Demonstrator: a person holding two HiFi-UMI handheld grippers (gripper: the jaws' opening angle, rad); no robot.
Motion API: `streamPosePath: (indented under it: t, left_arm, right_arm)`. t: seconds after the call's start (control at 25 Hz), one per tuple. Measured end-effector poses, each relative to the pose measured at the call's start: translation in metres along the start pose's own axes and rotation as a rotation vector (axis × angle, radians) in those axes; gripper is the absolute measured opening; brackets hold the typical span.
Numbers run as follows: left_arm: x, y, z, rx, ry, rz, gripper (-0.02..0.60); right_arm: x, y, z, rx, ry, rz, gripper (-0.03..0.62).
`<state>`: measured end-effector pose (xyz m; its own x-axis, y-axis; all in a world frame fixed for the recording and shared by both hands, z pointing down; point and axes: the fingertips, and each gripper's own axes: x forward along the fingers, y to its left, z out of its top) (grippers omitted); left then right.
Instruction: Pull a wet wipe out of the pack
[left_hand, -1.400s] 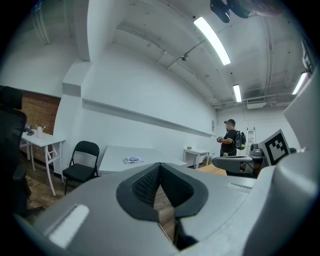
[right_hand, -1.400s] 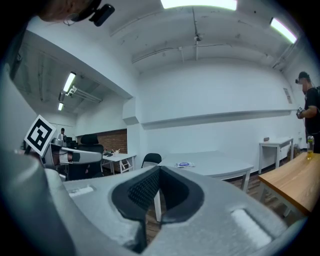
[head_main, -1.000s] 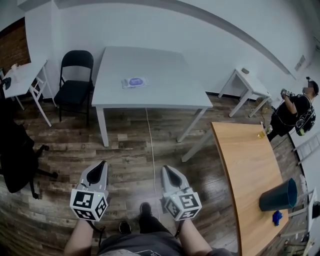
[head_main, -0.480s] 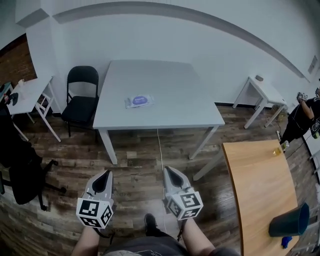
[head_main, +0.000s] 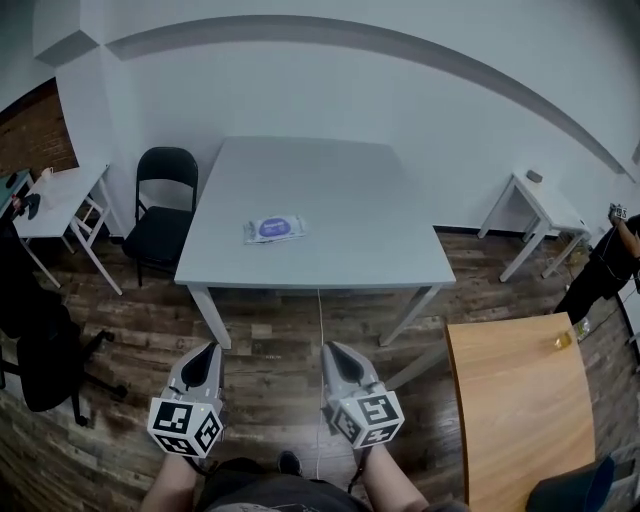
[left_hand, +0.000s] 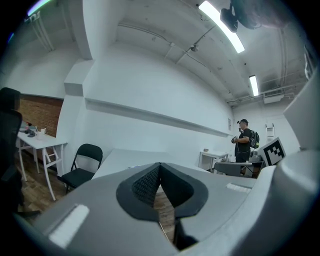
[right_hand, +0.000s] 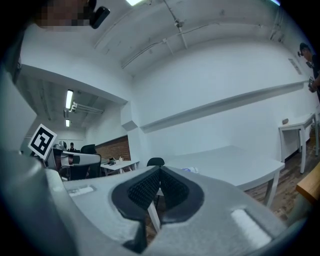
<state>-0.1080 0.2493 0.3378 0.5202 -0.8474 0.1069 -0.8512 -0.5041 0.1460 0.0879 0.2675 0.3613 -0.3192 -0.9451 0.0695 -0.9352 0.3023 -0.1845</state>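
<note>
Plastic and light, the pack (head_main: 275, 229) is likely dragged along unless pinned at one end, wipe pinched mid-flap; left gripper (head_main: 208, 349) and right gripper (head_main: 330, 348) are shut, empty.

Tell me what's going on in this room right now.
A person stands on the wood floor holding a left hand-held gripper and a right hand-held gripper, both shut and empty, aimed toward the grey table. The wet wipe pack lies flat on that table, untouched and well ahead of both. A black folding chair stands by the table's left side, and another person stands far off to the right. No wipe has been pulled out yet.
</note>
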Motion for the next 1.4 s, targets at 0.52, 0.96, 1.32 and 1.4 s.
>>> streamPosePath:
  t: [0.52,0.96,1.32,1.4]
  left_arm:
    - [0.066,0.018,0.009,0.011,-0.013,-0.003,0.018]
    - [0.175,0.058,0.019,-0.005,0.004,-0.038,0.018]
    - [0.252,0.099,0.018,-0.019,0.060,-0.062,0.018]
    - [0.264,0.106,0.018,-0.013,0.066,-0.072,0.018]
  right_arm:
    - [0.050,-0.042,0.001,0.024,0.025,-0.019,-0.011]
    - [0.142,-0.081,0.026,-0.058,0.024,-0.083,-0.011]
    - [0.208,-0.113,0.037,-0.061,0.044,-0.139,-0.011]
    - [0.224,-0.116,0.037,-0.055,0.044,-0.144,-0.011]
